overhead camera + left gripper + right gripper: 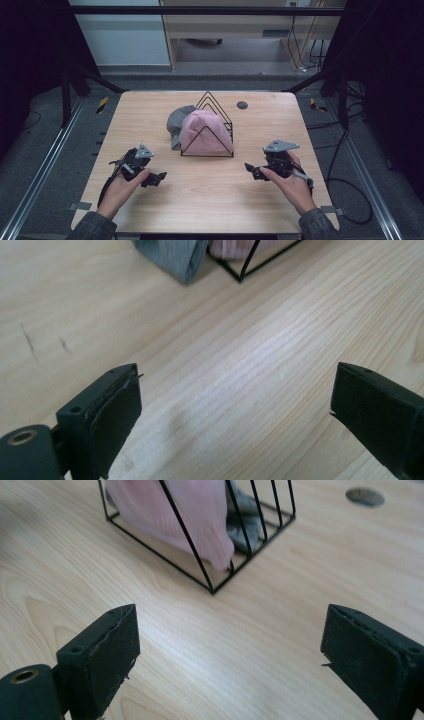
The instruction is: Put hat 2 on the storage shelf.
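- The table carries a black wire rack near its middle, with bare wood left between the rack and both grippers.
- A pink hat is lodged in the front slots of the rack, bulging through the wires; a grey hat is tucked behind it and spills out of the rack's left side onto the table.
- The left gripper is held low over the table, near the rack's front left corner; its jaws are spread wide and nothing is gripped between them.
- The right gripper is held low off the front right corner, jaws likewise spread and empty (only wood grain is seen between them in the right gripper view).
- Risks, judged from this layout:
  - The rack looks light and is not pinned, so it could be dragged or tipped if a hat is pulled without the frame being steadied.
  - A wire could be caught along with the knit if the jaws are closed too deep between slots.
  - The grey hat could be pulled along with the pink one, since the two are pressed together.
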### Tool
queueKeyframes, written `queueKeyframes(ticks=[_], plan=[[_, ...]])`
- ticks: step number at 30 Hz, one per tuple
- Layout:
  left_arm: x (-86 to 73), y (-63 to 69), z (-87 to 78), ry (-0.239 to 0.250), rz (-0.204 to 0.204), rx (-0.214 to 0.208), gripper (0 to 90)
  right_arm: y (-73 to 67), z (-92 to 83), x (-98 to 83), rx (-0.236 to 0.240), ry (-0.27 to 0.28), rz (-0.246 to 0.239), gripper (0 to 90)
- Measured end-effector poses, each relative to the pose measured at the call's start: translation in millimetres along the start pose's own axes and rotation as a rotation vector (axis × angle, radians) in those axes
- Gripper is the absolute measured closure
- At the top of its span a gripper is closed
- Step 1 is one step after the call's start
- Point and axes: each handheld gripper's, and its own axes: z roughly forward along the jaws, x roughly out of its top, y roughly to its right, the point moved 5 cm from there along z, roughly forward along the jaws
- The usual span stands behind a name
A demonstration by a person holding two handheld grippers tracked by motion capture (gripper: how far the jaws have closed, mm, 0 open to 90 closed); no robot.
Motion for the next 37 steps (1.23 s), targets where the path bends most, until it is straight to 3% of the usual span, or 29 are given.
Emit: queueKeyframes(ticks=[6,15,17,20,25,29,30,37], plan=[[-12.9,-2.5,10.8,-0.057,-0.011,-0.001,5.5,6.4,12.3,-25.0,-0.002,-0.043,0.044,9.1],[-24.5,-3.9,22.0,-0.119,-0.029,-0.024,5.4,14.6,22.9,-43.7,-0.007,-0.102,0.093,9.1],[-25.3,-2.2,23.5,-0.124,-0.015,-0.016,3.7,14.6,25.2,-47.4,-0.006,-0.122,0.097,8.9],[-25.7,-2.3,23.4,-0.123,-0.01,-0.017,3.0,13.6,28.1,-51.6,-0.006,-0.139,0.105,8.5],[-28.0,-3.1,25.7,-0.079,-0.004,-0.022,0.0,10.9,32.3,-60.8,-0.029,-0.179,0.085,6.1],[-28.2,-2.4,26.6,-0.055,-0.007,-0.024,0.0,8.1,35.7,-64.8,-0.077,-0.148,0.03,3.1],[-28.2,-2.3,26.7,-0.054,-0.007,-0.026,0.0,6.8,37.0,-65.9,-0.082,-0.126,0.031,2.3],[-28.6,-2.5,26.6,-0.05,-0.002,-0.028,0.0,5.2,37.6,-65.7,-0.099,-0.124,0.041,2.0]])
